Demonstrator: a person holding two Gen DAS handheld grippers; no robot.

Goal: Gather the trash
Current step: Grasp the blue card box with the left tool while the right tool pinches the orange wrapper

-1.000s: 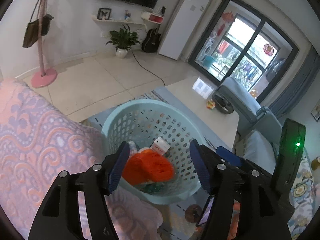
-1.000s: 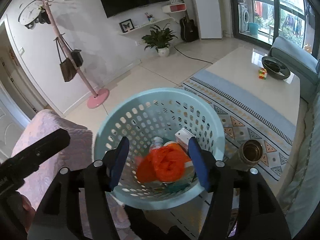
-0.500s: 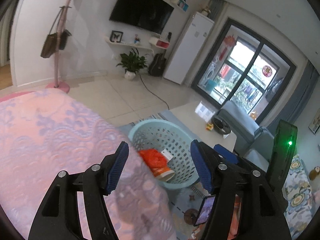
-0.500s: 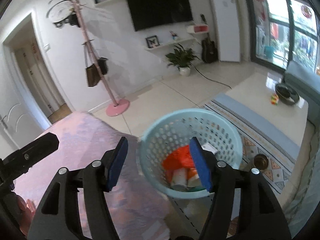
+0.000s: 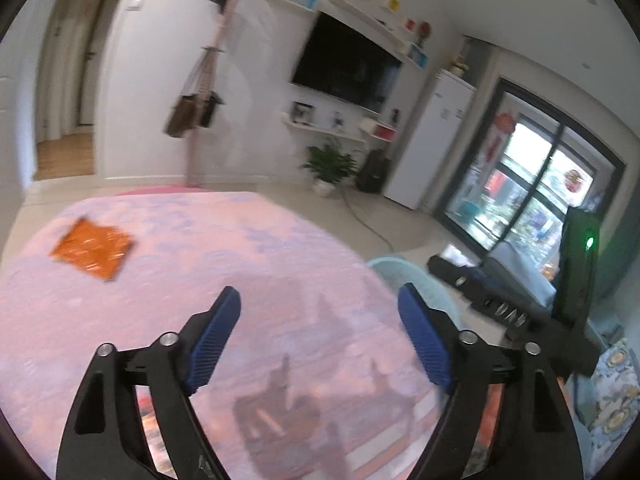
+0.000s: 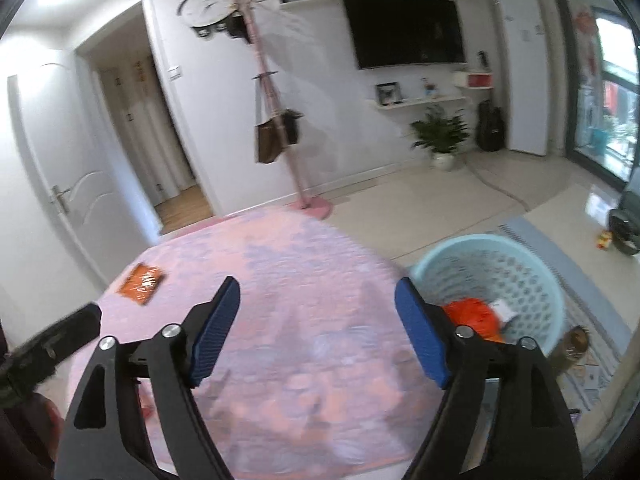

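Note:
An orange foil wrapper lies flat on the pink patterned cover, far left of my left gripper, which is open and empty above the cover. The wrapper also shows in the right wrist view. My right gripper is open and empty over the cover. The light blue perforated basket stands on the floor to the right, holding an orange bag and a white box. Only the basket's rim shows in the left wrist view.
A pink coat stand with bags stands behind the cover. A brown can sits on the rug right of the basket. A low white table holds a dark bowl. An open doorway is at the left.
Both grippers have swung left and up, away from the basket, to over the pink cover. The orange wrapper has come into view. Both stay open.

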